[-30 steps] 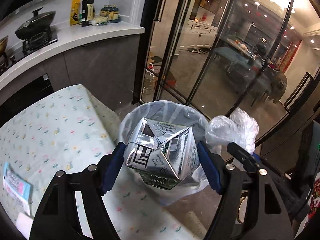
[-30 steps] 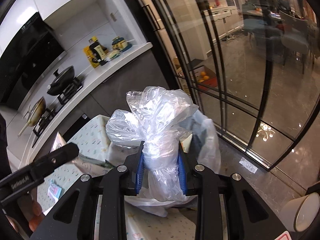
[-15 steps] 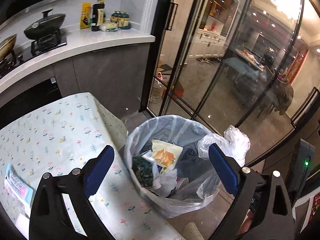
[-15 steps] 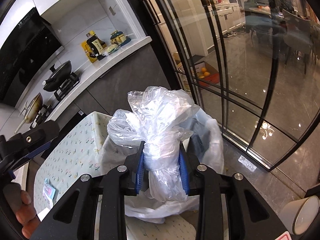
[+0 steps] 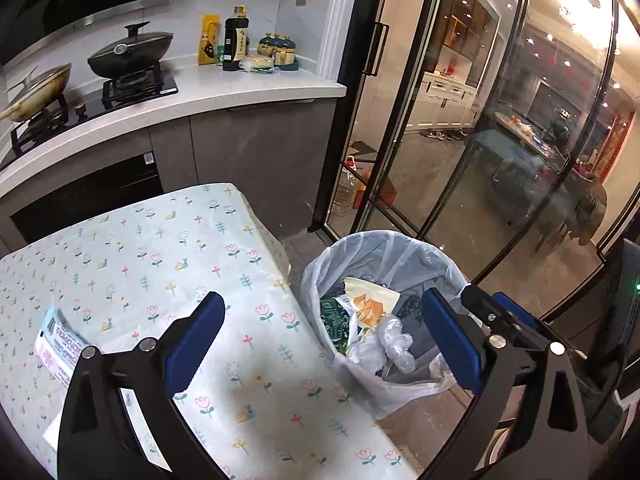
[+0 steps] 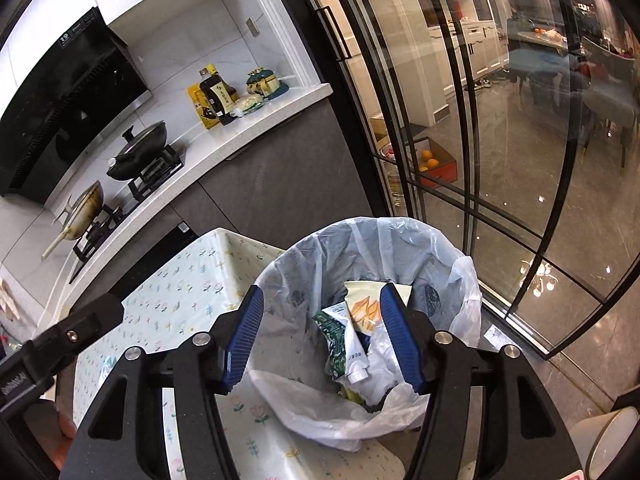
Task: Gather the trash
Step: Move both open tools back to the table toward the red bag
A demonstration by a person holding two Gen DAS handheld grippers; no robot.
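beside the table's far corner stood the bin (image 5: 384,248), lined with a thin, wrinkled, translucent bag whose rim folded loosely over the edge. inside it lay the trash (image 6: 352,336): a green printed wrapper, a white and orange packet, a white tube with a cap, and crumpled clear plastic (image 5: 394,340) that looked glossy and bunched.

above that mouth hung the right gripper (image 6: 322,336), its ribbed blue pads (image 6: 244,336) parted with nothing between them; the jaws had just been opening. the left gripper (image 5: 324,336) stood spread as wide as it went, its smooth blue pads (image 5: 196,334) well apart and empty, one over the tablecloth and one over the bin's near rim; its jaws too had just been opening. both pointed steeply downward from black angular frames with silver rivets.

the tablecloth (image 5: 160,264) was pale, soft-looking cloth with small flowers. a flat packet (image 5: 60,344) lay on it near the left pad. behind stood a white counter (image 5: 240,92) with a lidded pan (image 5: 130,50).
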